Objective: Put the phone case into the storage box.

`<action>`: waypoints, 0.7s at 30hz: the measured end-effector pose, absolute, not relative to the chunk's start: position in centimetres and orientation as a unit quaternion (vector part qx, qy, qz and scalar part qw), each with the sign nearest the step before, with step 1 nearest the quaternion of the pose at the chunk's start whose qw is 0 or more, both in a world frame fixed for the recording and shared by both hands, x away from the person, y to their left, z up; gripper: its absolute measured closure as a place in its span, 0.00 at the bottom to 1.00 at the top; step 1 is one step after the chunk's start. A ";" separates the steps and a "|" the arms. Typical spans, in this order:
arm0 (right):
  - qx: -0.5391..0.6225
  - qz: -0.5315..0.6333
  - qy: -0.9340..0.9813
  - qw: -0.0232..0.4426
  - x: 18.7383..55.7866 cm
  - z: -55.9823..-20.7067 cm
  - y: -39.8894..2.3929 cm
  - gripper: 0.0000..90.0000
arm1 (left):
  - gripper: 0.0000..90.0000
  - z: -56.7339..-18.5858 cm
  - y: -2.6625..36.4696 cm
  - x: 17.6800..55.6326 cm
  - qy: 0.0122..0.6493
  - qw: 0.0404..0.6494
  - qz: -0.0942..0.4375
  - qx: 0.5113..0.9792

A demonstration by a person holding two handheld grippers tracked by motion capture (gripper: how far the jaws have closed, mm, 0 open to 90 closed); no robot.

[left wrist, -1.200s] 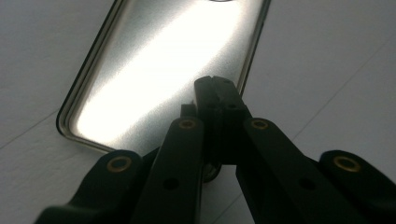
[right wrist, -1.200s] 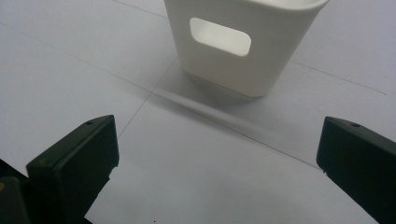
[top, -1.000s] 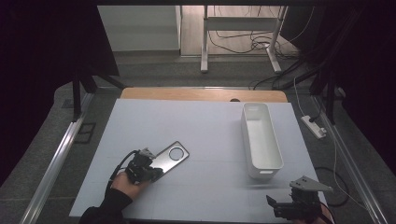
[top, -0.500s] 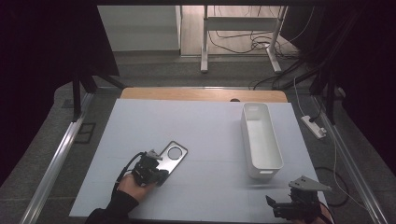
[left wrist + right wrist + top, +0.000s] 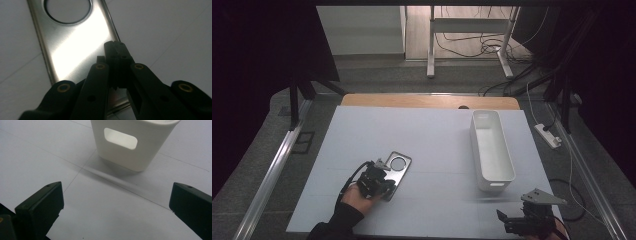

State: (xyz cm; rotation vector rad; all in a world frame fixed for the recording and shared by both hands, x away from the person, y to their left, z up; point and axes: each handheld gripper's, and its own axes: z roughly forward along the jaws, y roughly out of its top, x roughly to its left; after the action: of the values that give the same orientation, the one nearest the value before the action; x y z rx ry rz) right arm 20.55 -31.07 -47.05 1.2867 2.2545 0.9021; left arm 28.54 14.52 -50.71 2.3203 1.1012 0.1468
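Two grippers on my screens, one working and one idle. Left gripper [image 5: 379, 182] sits low on the near-left part of the white table [image 5: 437, 140], jaws brought fully together. In the left gripper view the tips [image 5: 116, 53] meet over the near end of the metal plate [image 5: 75, 42], close to its right edge. I read them as pinched on that edge, though the exact contact is dark and hard to make out.

Plate lies flat on the table, long and narrow, brushed and shiny, with a round hole [image 5: 68, 10] near its far end. From the high view the plate [image 5: 396, 167] runs diagonally away from the hand [image 5: 357, 197], hole end pointing up and to the right.

Right gripper [image 5: 524, 220] is at the near-right corner of the table, grey plate on top, jaws spread wide with nothing between them. Its own view shows bare table between the two black jaws.

White bin [image 5: 491, 150] stands upright on the right side of the table, long axis running away from me, inside looks bare. The right gripper view shows its near end wall [image 5: 130, 145] with a handle slot [image 5: 120, 138]. Bin and metal plate are well apart.
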 end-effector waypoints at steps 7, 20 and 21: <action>0.458 0.321 0.806 0.196 20.6 -47.1 -31.1 0.00 | 0.99 -49.8 14.7 28.4 0.411 0.283 0.071 0.864; 0.456 0.320 0.807 0.196 20.5 -47.1 -31.0 0.00 | 0.41 -48.8 17.7 29.0 0.454 0.280 0.119 0.838; 0.456 0.320 0.807 0.196 20.5 -47.1 -31.0 0.00 | 0.31 -48.9 18.1 29.2 0.461 0.282 0.116 0.833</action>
State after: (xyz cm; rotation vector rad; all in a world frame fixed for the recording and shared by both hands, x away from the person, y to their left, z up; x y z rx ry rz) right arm 20.53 -31.03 -47.06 1.2766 2.2607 0.8967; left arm 29.20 18.11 -48.89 2.2317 1.2342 0.3118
